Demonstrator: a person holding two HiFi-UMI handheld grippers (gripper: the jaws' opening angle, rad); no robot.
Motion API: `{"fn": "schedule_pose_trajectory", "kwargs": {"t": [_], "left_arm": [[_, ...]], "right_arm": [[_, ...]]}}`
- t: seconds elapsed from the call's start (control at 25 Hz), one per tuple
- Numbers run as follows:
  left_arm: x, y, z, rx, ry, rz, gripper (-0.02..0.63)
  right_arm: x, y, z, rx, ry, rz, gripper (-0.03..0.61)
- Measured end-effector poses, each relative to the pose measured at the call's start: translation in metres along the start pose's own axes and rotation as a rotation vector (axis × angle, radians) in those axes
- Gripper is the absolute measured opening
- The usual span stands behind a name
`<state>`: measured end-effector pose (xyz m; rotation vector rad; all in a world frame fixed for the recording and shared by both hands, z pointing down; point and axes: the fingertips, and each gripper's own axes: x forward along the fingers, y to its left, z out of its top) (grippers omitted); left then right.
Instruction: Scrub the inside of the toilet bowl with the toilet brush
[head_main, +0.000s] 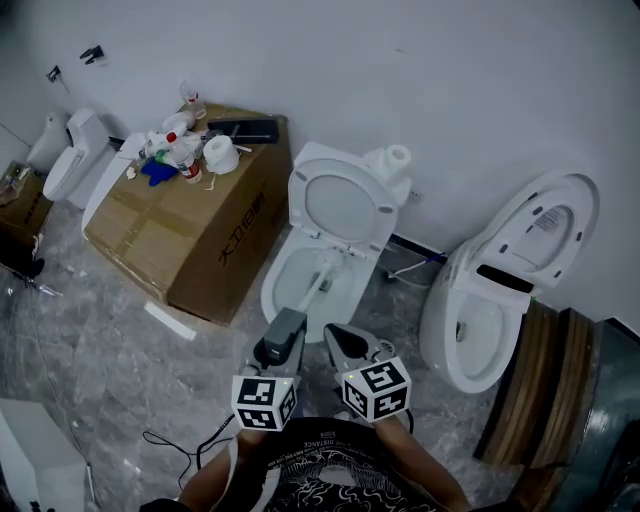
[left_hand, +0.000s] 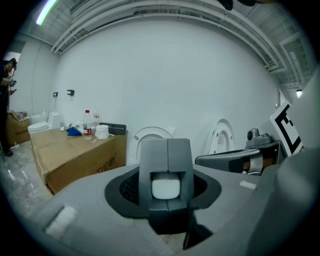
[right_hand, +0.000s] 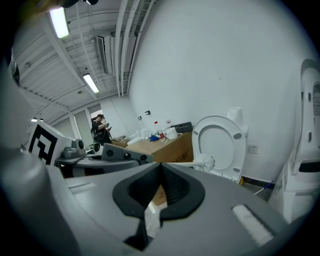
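A white toilet (head_main: 283, 262) stands in the middle with its lid (head_main: 340, 200) raised against the wall. The white toilet brush (head_main: 318, 283) slants down into the bowl, handle end toward me. My left gripper (head_main: 289, 320) is shut on that handle end; in the left gripper view the white handle (left_hand: 165, 189) shows end-on between the closed jaws. My right gripper (head_main: 338, 334) hangs just to the right, shut and holding nothing. In the right gripper view its jaws (right_hand: 160, 167) meet, and the brush head (right_hand: 206, 162) shows in front of the toilet lid (right_hand: 218, 142).
A big cardboard box (head_main: 200, 215) with bottles and a tissue roll on top stands left of the toilet. A second toilet (head_main: 500, 290) is at the right beside wooden planks (head_main: 530, 400). A third toilet (head_main: 70, 160) is far left. A cable (head_main: 180, 445) lies on the floor.
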<state>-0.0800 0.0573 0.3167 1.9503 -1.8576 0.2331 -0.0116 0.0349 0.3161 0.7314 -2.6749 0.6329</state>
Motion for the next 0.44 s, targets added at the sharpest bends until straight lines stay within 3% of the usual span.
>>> {"fn": "schedule_pose_trajectory", "kwargs": {"t": [0.44], "left_arm": [[0.0, -0.011, -0.001, -0.002, 0.007, -0.014, 0.173]], "right_arm": [[-0.009, -0.004, -0.002, -0.006, 0.002, -0.002, -0.002]]}}
